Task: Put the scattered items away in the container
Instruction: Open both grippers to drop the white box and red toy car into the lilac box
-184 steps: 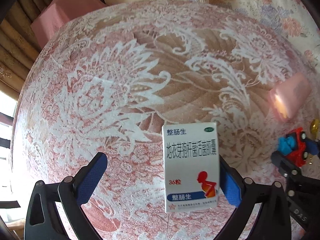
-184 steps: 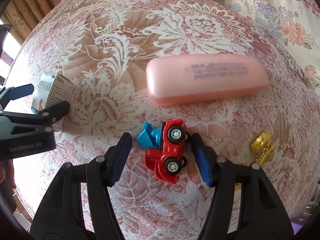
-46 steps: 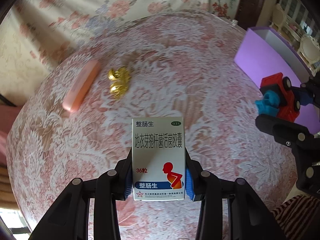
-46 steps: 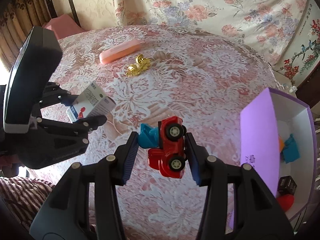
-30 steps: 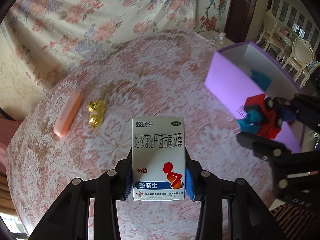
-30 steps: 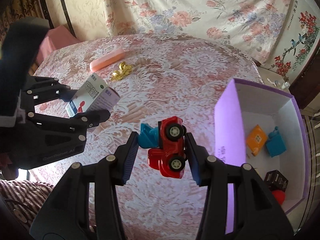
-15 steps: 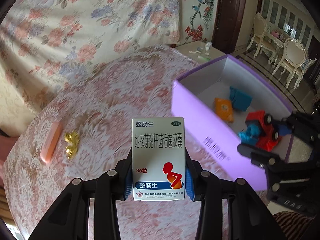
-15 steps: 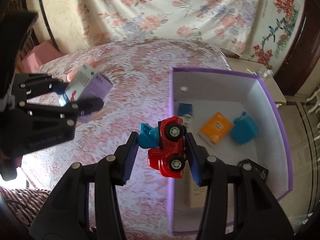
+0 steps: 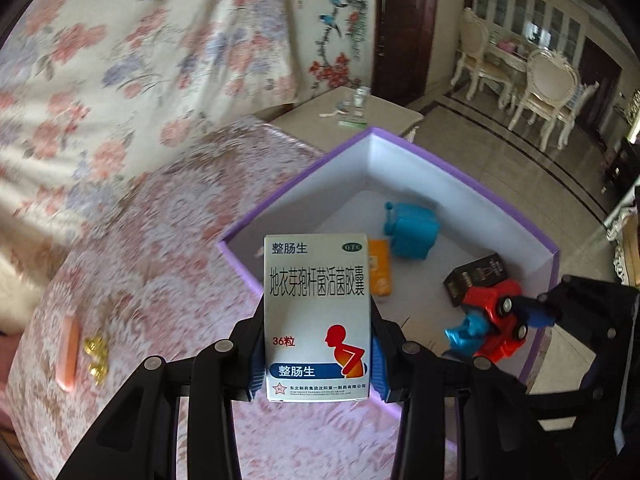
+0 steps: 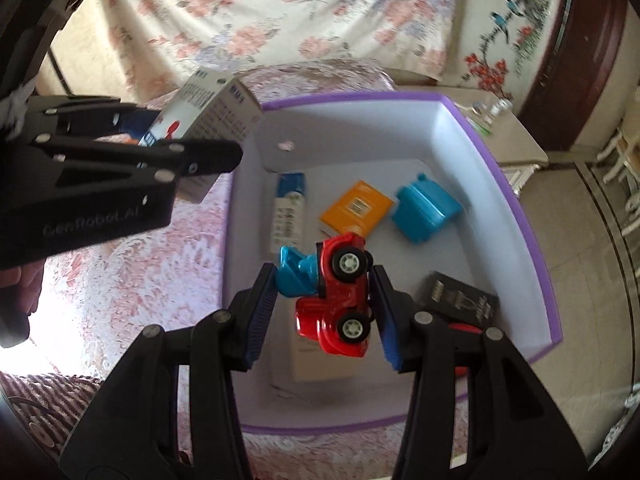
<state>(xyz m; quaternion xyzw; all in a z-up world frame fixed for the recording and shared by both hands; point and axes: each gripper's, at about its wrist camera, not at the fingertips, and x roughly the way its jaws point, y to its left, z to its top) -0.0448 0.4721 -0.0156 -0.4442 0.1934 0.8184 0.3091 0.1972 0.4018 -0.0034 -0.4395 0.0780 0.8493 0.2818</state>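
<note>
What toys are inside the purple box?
Inside the purple box: a blue toy, an orange pack, a white-and-blue tube, a black box. The toy car partly hides a white box and something red.

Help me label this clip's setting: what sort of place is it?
Probably a home, likely a living or dining area: ornate cream dining chairs around a table, a floral drape on the wall, and a lace-patterned tablecloth under the purple box.

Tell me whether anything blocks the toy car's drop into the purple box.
Nothing visible does. The red toy car, clamped in the right hand-held gripper, hangs over the open purple box, above a white carton.
</note>
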